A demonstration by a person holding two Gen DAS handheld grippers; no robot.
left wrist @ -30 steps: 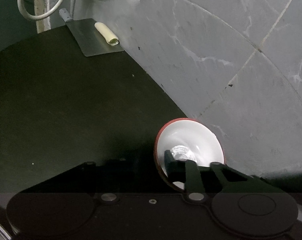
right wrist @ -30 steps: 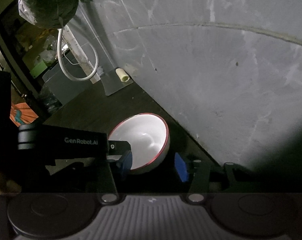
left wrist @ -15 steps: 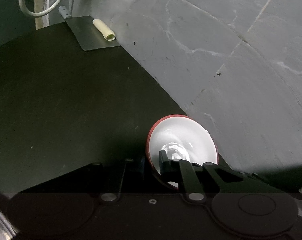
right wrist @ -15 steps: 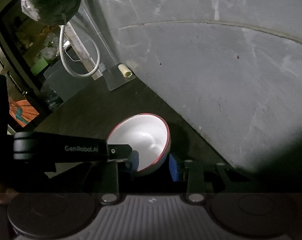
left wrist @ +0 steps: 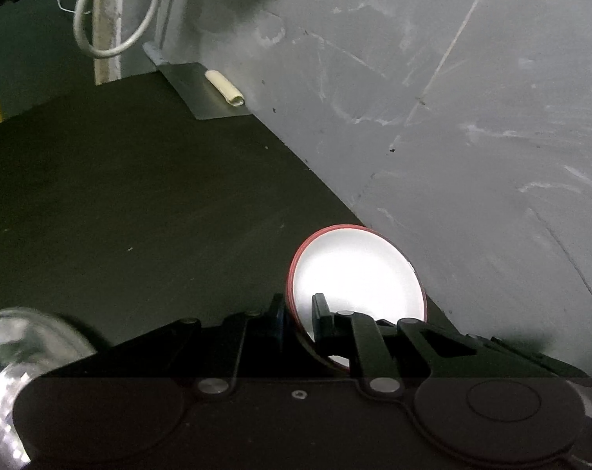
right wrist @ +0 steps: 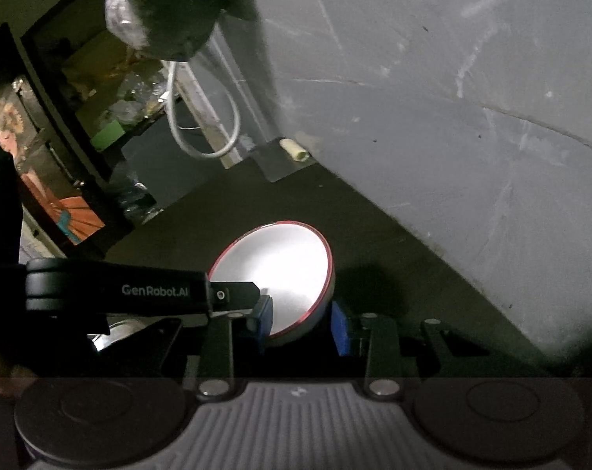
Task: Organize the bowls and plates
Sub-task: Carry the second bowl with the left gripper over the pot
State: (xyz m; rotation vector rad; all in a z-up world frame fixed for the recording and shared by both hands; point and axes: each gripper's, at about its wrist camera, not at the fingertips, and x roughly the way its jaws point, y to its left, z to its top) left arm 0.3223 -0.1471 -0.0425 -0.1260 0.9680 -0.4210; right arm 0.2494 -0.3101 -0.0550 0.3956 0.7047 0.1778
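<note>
Both tools angle downward: left tool [left wrist: 298, 315] clamps the bowl [left wrist: 358, 274] rim; right tool [right wrist: 302, 323] seemingly grips its side.

Dim, fisheye-curved frames; bowl interiors [left wrist: 358, 270] glare white; corners perhaps slightly blurred.

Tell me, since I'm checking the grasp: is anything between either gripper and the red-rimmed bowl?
Nothing visible. The left gripper pinches the red-rimmed bowl at its rim, and the right gripper holds the near wall between its pads.

A white bowl [right wrist: 280, 270] with a thin red rim sits on the dark olive desk [left wrist: 120, 196] before a grey, white-streaked wall [left wrist: 472, 117].
</note>
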